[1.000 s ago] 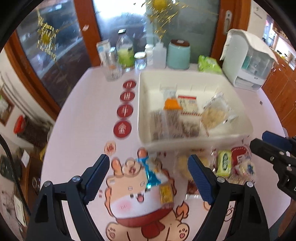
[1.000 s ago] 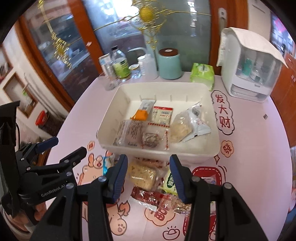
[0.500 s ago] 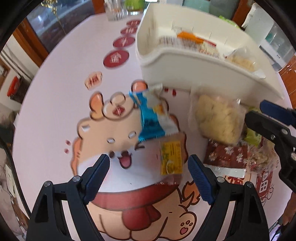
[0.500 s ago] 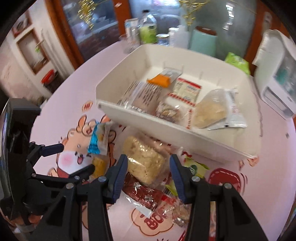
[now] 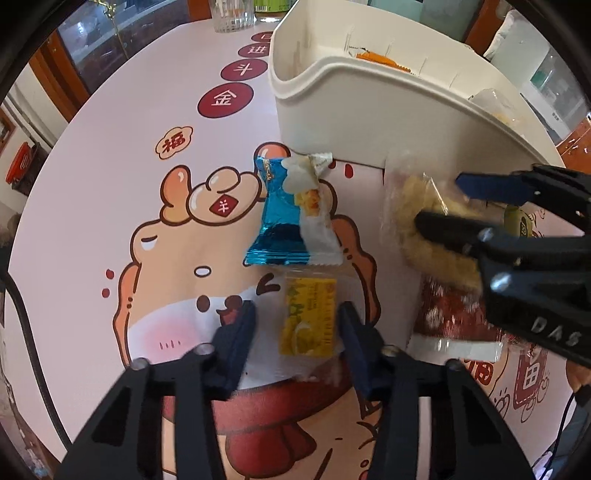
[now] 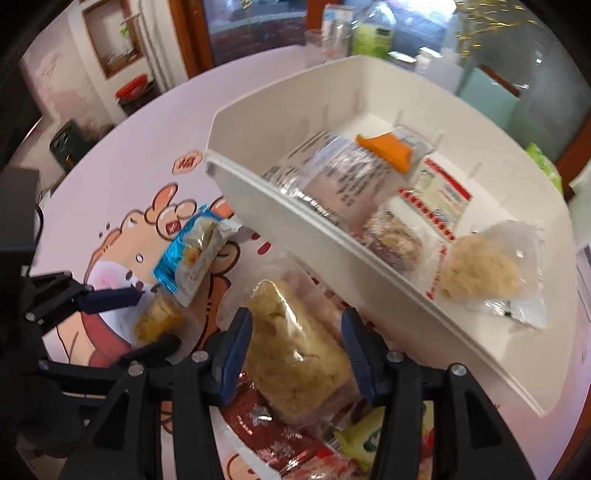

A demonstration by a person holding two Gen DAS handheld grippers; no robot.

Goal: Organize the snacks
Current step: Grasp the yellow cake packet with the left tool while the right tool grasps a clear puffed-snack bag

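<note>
My left gripper (image 5: 297,328) is open, low over the table, its fingers on either side of a small yellow snack packet (image 5: 309,320). A blue and white packet (image 5: 291,221) lies just beyond it. My right gripper (image 6: 295,339) is open around a clear bag of pale crumbly snack (image 6: 295,347), which also shows in the left wrist view (image 5: 424,236). A dark red packet (image 6: 266,424) lies under that bag. The white bin (image 6: 303,221) holds several packets.
The round table has a pink cartoon cloth (image 5: 110,166). A green packet (image 6: 365,435) lies by the right gripper. A glass (image 5: 231,14) and bottles (image 6: 369,29) stand behind the bin. A white appliance (image 5: 535,55) is at the far right.
Both grippers have dropped closer to the table. The left now brackets the yellow packet with narrower jaws; the right now brackets the crumbly snack bag.
</note>
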